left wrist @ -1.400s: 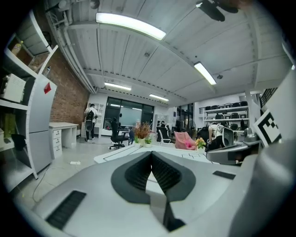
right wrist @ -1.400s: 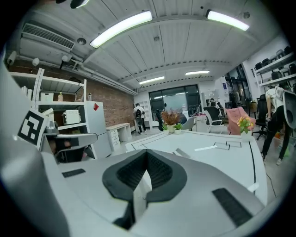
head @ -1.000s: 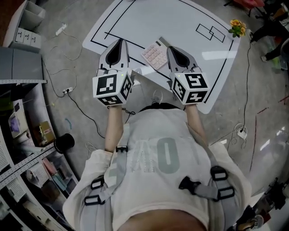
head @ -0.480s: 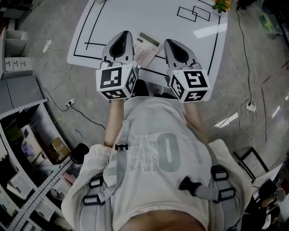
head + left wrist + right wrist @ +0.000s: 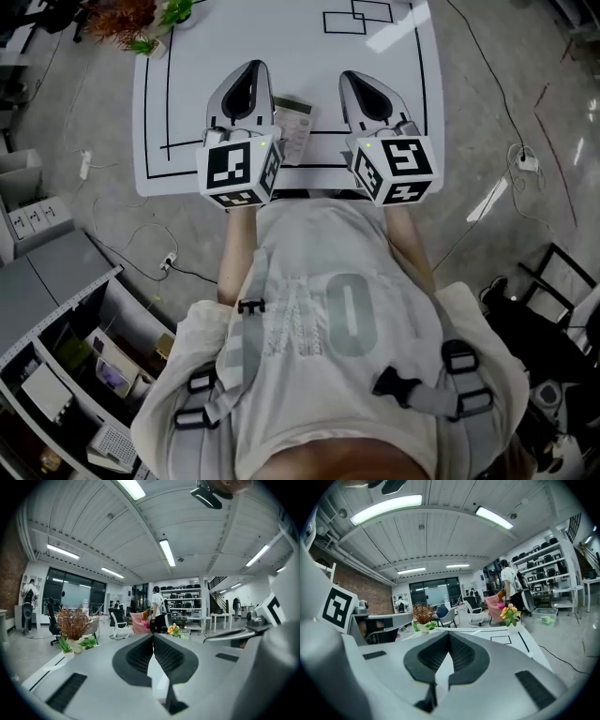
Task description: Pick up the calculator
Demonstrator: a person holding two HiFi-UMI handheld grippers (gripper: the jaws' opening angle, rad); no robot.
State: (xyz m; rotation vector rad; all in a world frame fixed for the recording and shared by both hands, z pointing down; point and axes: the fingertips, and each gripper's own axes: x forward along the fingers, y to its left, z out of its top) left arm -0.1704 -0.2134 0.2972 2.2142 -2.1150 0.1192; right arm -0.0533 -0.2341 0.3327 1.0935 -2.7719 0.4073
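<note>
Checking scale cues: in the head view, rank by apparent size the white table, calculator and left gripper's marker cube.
1. White table
2. Marker cube on the left gripper, enlarged by nearness to the camera
3. Calculator

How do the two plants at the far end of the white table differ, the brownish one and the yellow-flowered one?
The brownish plant is a bushy clump of reddish-brown sprigs without blooms; the yellow-flowered plant shows bright blooms and green leaves. The brownish plant stands at the far left corner of the table with small green plants beside it; the yellow-flowered plant stands alone at the far right corner. Both stand upright.
</note>
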